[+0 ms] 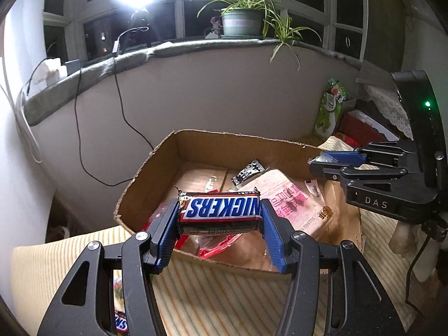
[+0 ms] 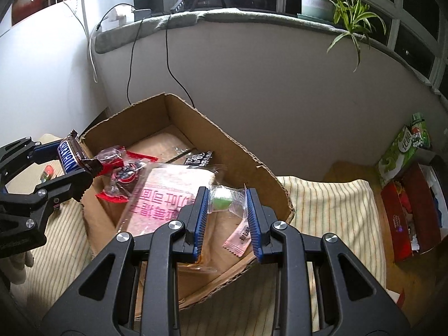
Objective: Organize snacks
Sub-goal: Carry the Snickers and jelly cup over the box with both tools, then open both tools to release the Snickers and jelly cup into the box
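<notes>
Left wrist view: the left gripper [image 1: 220, 218] is closed on a chocolate bar [image 1: 219, 212], one finger at each end, so the bar's long axis runs straight across the gap between the fingers. The bar hangs above the near rim of the cardboard box [image 1: 156, 151], just inside it, over a red-edged clear bag [image 1: 207, 247] and beside a pink printed bag [image 1: 291, 198] lying in the box. A small black packet [image 1: 248, 171] lies further back on the box floor. The box stands on a striped cloth [image 1: 212, 294]. The right gripper [image 1: 322, 160] shows at the far right of the box, above its right wall. Right wrist view: the right gripper [image 2: 227, 200] is closed on a small clear packet holding a green sweet [image 2: 225, 199], held above the box's near corner, with the box's right wall [image 2: 238, 151] just beyond. A pink sachet [image 2: 237, 236] lies directly below, inside the box. The left gripper [image 2: 73, 165] with the bar is at the box's left rim. Judgement: both items are already over the box opening, so the coming release turns on a straight drop; the right gripper's load sits nearer the rim and risks catching it.
</notes>
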The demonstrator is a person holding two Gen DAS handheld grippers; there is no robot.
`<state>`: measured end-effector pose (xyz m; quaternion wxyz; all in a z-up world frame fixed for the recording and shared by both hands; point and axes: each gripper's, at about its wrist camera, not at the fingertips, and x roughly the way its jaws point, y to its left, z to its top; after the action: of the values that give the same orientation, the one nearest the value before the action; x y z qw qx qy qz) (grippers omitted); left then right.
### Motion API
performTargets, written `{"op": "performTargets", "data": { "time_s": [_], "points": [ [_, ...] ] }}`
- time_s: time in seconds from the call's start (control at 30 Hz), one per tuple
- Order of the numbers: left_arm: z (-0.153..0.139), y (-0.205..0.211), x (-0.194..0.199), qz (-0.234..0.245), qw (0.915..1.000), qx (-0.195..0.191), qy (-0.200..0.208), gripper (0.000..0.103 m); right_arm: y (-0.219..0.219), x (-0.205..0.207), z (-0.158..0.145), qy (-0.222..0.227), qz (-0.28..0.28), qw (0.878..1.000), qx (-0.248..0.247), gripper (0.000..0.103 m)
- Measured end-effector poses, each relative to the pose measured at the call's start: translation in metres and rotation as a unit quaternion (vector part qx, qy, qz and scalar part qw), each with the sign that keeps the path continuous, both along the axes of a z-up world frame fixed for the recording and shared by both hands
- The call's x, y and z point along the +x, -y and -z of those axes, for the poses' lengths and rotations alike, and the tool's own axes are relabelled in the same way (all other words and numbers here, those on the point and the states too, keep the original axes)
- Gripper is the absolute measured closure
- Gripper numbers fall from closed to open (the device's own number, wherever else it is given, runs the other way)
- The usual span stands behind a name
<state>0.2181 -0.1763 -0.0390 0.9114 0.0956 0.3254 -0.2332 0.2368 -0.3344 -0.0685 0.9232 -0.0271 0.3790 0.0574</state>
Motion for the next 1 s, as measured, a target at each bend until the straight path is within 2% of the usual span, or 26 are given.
{"op": "performTargets", "data": {
  "time_s": [0.6,0.83,0.93,1.0],
  "points": [
    [0.004,0.02,0.006,0.015,0.9998,0.01,-0.003,0.047,0.009,0.011,0.008,-0.012,0.005,1.0,0.005,0.075],
    [0.004,0.023,0.005,0.017,0.9998,0.014,-0.003,0.042,0.01,0.011,0.009,-0.013,0.005,1.0,0.005,0.074],
    [0.003,0.023,0.005,0.016,0.9998,0.013,0.0,0.041,0.011,0.011,0.009,-0.013,0.007,1.0,0.005,0.065],
    [0.002,0.023,0.004,0.016,0.9998,0.014,0.002,0.039,0.011,0.01,0.008,-0.01,0.008,1.0,0.005,0.048]
  ]
}}
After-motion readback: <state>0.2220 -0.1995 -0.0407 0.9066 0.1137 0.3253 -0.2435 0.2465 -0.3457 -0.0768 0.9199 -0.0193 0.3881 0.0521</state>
